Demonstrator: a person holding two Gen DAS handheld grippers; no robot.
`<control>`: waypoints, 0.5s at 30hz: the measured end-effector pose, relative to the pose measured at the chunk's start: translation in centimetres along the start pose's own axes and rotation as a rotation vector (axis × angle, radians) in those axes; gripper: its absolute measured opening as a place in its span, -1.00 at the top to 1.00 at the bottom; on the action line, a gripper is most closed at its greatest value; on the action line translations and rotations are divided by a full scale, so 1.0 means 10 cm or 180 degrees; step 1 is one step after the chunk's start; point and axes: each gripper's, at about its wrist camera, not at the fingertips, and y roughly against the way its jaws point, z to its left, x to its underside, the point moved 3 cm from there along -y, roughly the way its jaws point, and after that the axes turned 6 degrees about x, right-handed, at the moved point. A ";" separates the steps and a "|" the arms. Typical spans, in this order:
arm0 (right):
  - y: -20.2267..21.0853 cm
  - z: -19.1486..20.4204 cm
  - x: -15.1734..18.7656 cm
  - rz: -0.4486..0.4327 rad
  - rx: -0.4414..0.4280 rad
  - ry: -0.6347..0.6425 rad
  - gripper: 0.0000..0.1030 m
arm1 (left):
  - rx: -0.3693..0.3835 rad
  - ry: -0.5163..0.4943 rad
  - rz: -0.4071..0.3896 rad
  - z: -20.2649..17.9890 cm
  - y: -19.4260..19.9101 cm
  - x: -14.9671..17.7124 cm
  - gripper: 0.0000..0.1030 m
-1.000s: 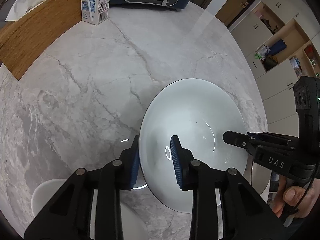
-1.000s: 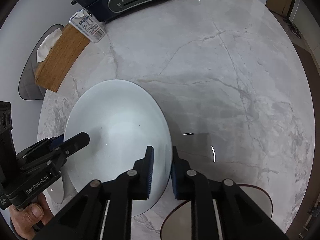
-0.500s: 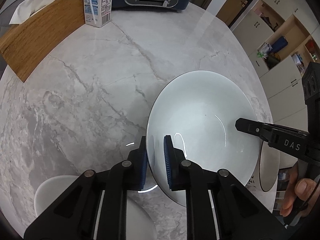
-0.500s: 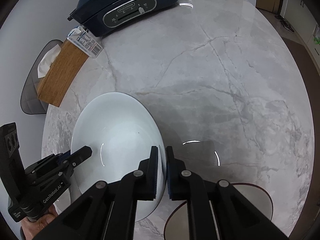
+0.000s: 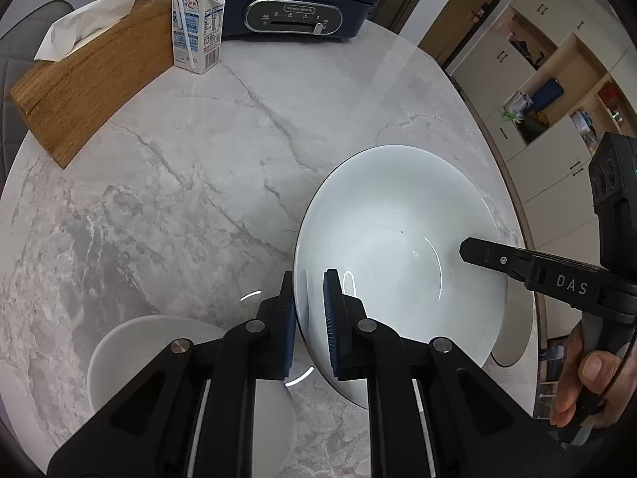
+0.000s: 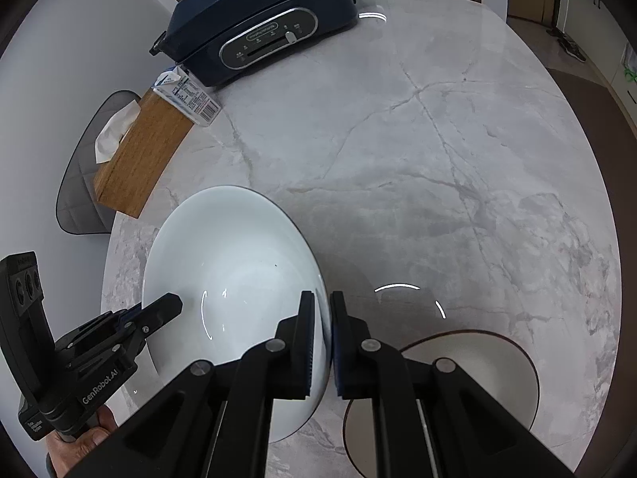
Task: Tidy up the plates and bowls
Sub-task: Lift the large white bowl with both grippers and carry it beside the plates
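A large white bowl (image 5: pixel 398 239) hung above a round marble table (image 5: pixel 179 183), pinched at opposite rims: the left gripper (image 5: pixel 310 318) clamped its nine o'clock edge, the right gripper (image 6: pixel 321 342) its three o'clock edge. A smaller grey bowl (image 5: pixel 131 342) sat at seven o'clock, beneath the left gripper.

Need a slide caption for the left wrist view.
Both grippers, left and right, grip opposite rims of a white bowl above the marble table.
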 end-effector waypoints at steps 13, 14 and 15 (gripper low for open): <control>0.34 0.08 0.35 -0.0031 0.0008 0.0137 0.81 | -0.0035 -0.0139 0.0006 -0.18 0.44 0.39 0.89; 0.37 0.09 0.38 -0.0039 0.0009 0.0149 0.81 | -0.0041 -0.0148 0.0001 -0.19 0.48 0.43 0.89; 0.39 0.09 0.41 -0.0042 -0.0001 0.0148 0.81 | -0.0035 -0.0143 -0.0003 -0.20 0.52 0.47 0.89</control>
